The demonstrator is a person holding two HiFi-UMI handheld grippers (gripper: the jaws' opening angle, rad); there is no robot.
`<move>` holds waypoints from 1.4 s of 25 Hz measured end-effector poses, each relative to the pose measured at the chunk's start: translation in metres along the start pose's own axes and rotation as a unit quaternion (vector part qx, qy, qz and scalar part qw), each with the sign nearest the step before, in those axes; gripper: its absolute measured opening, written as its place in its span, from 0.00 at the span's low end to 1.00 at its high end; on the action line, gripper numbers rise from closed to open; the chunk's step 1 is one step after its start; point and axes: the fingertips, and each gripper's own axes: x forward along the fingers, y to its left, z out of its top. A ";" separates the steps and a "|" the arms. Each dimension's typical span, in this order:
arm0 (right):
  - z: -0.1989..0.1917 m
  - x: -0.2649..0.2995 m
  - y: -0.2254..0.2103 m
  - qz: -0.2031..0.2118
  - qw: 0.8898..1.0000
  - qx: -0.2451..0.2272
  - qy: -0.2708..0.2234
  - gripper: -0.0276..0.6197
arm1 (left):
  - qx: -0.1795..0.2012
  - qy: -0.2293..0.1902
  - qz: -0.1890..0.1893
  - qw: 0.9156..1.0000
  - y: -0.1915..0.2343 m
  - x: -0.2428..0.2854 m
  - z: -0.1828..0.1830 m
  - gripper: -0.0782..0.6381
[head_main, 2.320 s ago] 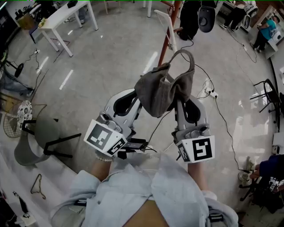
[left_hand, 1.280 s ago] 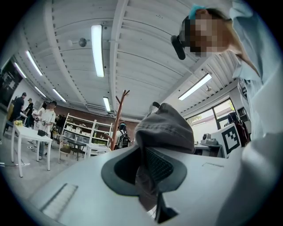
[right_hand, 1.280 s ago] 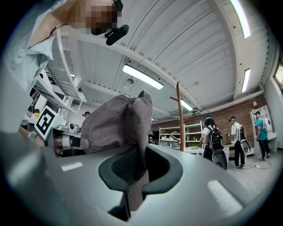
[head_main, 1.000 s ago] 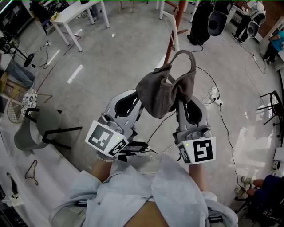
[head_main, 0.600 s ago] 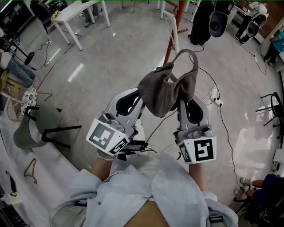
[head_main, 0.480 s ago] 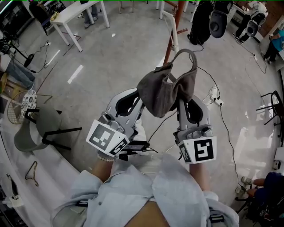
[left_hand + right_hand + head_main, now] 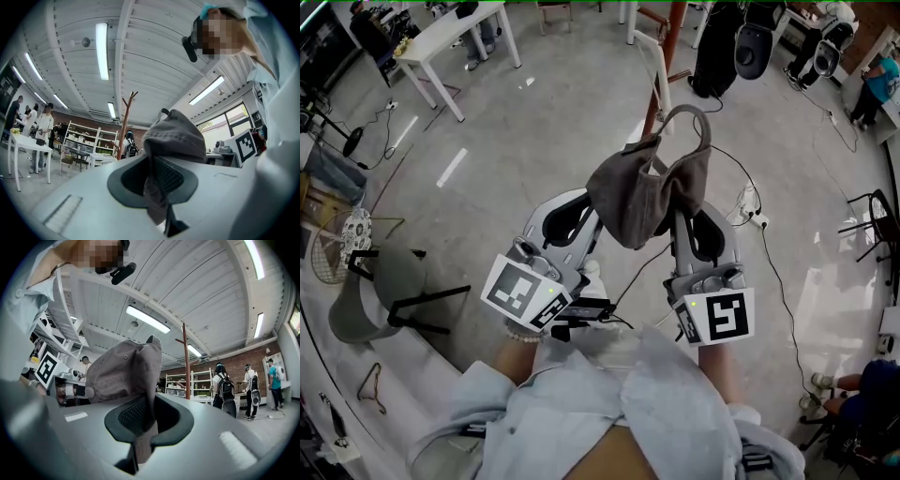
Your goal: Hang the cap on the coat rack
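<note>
The grey cap hangs in mid-air between the two grippers, held chest-high in front of the person and well above the concrete floor. The left gripper has its jaws closed down on one side of the cap. In the left gripper view the cloth runs down into the narrow slot between the jaws and bulges out above them. The right gripper pinches the other side the same way, with a fold of fabric caught between its nearly closed jaws. The cap is slack and crumpled, its crown sagging between the two holds. Its back strap stands up in an arch at the far side. The coat rack, a reddish-brown pole with branching pegs, stands on the floor ahead, well apart from the cap; both gripper views show it upright in the distance. Cables trail over the floor to the right, a grey chair sits to the left, and a white table stands far off at upper left.
</note>
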 end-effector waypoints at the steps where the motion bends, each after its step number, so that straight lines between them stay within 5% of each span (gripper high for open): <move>1: 0.000 0.005 -0.003 -0.002 1.000 0.000 0.000 0.09 | 0.000 -0.001 -0.002 1.000 0.004 0.005 0.000 0.16; 35: -0.013 0.198 -0.079 -0.067 0.998 -0.009 0.019 0.09 | -0.020 0.006 -0.062 0.998 0.167 0.156 -0.004 0.16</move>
